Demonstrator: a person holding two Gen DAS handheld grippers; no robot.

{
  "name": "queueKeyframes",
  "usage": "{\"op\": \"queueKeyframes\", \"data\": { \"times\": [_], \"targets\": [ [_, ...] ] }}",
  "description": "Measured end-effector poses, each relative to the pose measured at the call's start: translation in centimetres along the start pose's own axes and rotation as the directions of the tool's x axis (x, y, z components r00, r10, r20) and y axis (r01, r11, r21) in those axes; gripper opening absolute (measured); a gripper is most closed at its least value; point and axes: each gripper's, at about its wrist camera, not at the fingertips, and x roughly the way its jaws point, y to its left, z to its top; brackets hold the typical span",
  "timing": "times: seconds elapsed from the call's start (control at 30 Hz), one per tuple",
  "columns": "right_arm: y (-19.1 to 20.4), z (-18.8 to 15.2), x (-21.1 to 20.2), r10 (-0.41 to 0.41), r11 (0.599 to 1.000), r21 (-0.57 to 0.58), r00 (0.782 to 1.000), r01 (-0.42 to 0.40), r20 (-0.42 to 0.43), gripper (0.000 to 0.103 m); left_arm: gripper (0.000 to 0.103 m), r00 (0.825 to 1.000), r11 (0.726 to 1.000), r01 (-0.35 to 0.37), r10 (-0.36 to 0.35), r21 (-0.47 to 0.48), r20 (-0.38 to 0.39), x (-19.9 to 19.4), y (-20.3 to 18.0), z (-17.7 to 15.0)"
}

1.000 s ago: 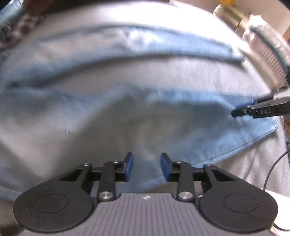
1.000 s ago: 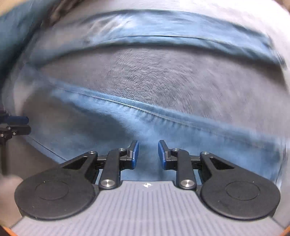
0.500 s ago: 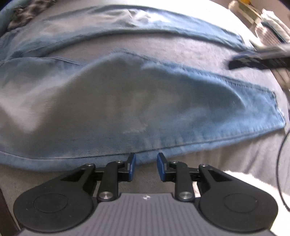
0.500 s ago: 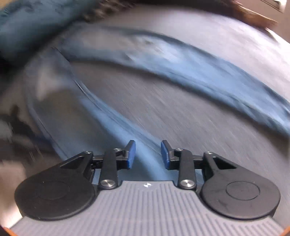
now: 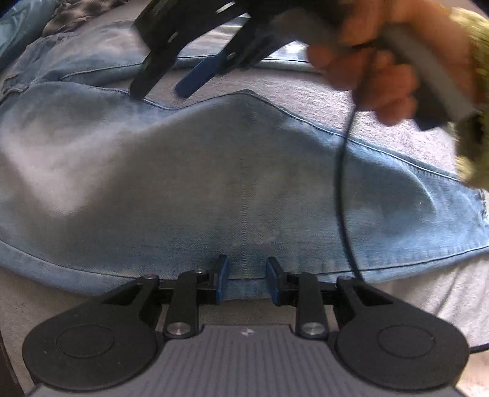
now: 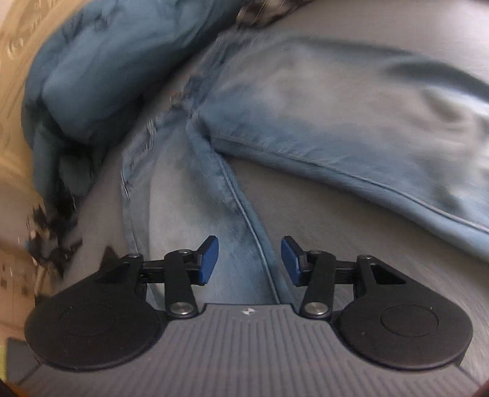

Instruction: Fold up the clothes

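Note:
Light blue jeans point(image 5: 214, 171) lie spread on a grey cloth surface, both legs running across the left wrist view. My left gripper point(image 5: 243, 282) is open at the near hem edge of the nearer leg, with the denim edge between its blue pads. My right gripper point(image 5: 171, 82) hangs over the far leg in that view, held by a hand point(image 5: 376, 61). In the right wrist view the right gripper point(image 6: 249, 259) is open above the crotch seam of the jeans point(image 6: 321, 103), where the two legs part.
A crumpled teal garment point(image 6: 101, 73) lies beyond the jeans' waist, with a dark patterned cloth point(image 6: 266, 9) behind it. A black cable point(image 5: 342, 183) hangs from the right gripper across the near leg. The grey surface point(image 6: 351, 213) shows between the legs.
My right gripper has swung left from the leg ends to the crotch of the jeans and opened wider. The left gripper has settled at the near leg's edge.

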Motion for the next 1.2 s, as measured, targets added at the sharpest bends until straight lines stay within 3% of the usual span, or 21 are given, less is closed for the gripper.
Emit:
{"op": "queueKeyframes", "data": {
  "times": [0.03, 0.07, 0.13, 0.23, 0.43, 0.53, 0.57, 0.67, 0.73, 0.77, 0.83, 1.03, 1.1, 1.2],
  "targets": [
    [0.4, 0.3, 0.8, -0.01, 1.0, -0.021, 1.0, 0.01, -0.021, 0.035, 0.028, 1.0, 1.0, 0.005, -0.005, -0.003, 0.001, 0.0, 0.2, -0.1],
    [0.9, 0.4, 1.2, -0.028, 0.998, -0.051, 0.999, 0.027, -0.029, 0.019, 0.028, 1.0, 1.0, 0.011, -0.011, -0.007, 0.002, -0.1, 0.4, -0.2],
    [1.9, 0.6, 1.7, -0.059, 0.992, -0.11, 0.998, 0.055, -0.032, 0.008, 0.028, 1.0, 1.0, 0.021, -0.021, -0.013, 0.004, -0.1, 0.8, -0.4],
    [2.7, 1.1, 0.7, -0.098, 0.983, -0.153, 0.994, 0.103, 0.042, 0.006, 0.028, 0.999, 0.999, 0.039, -0.039, -0.018, 0.004, -0.2, 1.5, -0.6],
    [2.3, 1.6, 1.8, -0.188, 0.959, -0.21, 0.981, 0.192, 0.037, 0.009, 0.028, 0.997, 0.997, 0.075, -0.075, -0.021, 0.003, -0.2, 2.7, -0.2],
    [3.2, 2.7, 0.1, -0.182, 0.959, -0.209, 0.981, 0.191, 0.064, 0.019, 0.028, 0.996, 0.995, 0.094, -0.094, -0.042, 0.01, -0.1, 3.6, -0.1],
    [3.3, 3.3, 0.2, -0.157, 0.966, -0.196, 0.986, 0.166, 0.063, 0.029, 0.028, 0.995, 0.994, 0.097, -0.097, -0.044, 0.012, -0.1, 3.8, -0.2],
    [3.6, 5.1, 0.8, -0.085, 0.984, -0.155, 0.995, 0.093, 0.053, 0.046, 0.028, 0.994, 0.993, 0.108, -0.107, -0.049, 0.016, -0.3, 4.4, -0.3],
    [3.6, 6.4, 3.6, -0.052, 0.991, -0.12, 0.999, 0.053, 0.012, 0.046, 0.028, 0.993, 0.992, 0.115, -0.114, -0.051, 0.019, -0.4, 4.8, -0.4],
    [3.5, 6.9, 5.0, -0.035, 0.995, -0.097, 0.999, 0.033, -0.013, 0.039, 0.028, 0.993, 0.992, 0.117, -0.116, -0.048, 0.02, -0.4, 5.0, -0.4],
    [3.7, 7.2, 6.3, -0.04, 0.995, -0.091, 0.999, 0.037, -0.03, 0.007, 0.028, 0.993, 0.992, 0.12, -0.12, -0.034, 0.022, -0.5, 5.3, -0.5],
    [5.0, 6.7, 7.3, -0.123, 0.978, -0.166, 0.992, 0.126, 0.025, 0.007, 0.028, 0.99, 0.99, 0.14, -0.139, -0.034, 0.032, -0.5, 5.3, -0.7],
    [4.4, 6.6, 7.6, -0.113, 0.982, -0.148, 0.993, 0.116, 0.029, 0.007, 0.028, 0.989, 0.988, 0.149, -0.148, -0.033, 0.027, 0.2, 2.4, 0.1],
    [4.6, 6.8, 5.0, -0.102, 0.99, -0.087, 0.993, 0.108, 0.064, 0.014, 0.028, 0.986, 0.985, 0.166, -0.165, -0.039, 0.033, 0.1, 2.8, -0.1]
  ]
}}
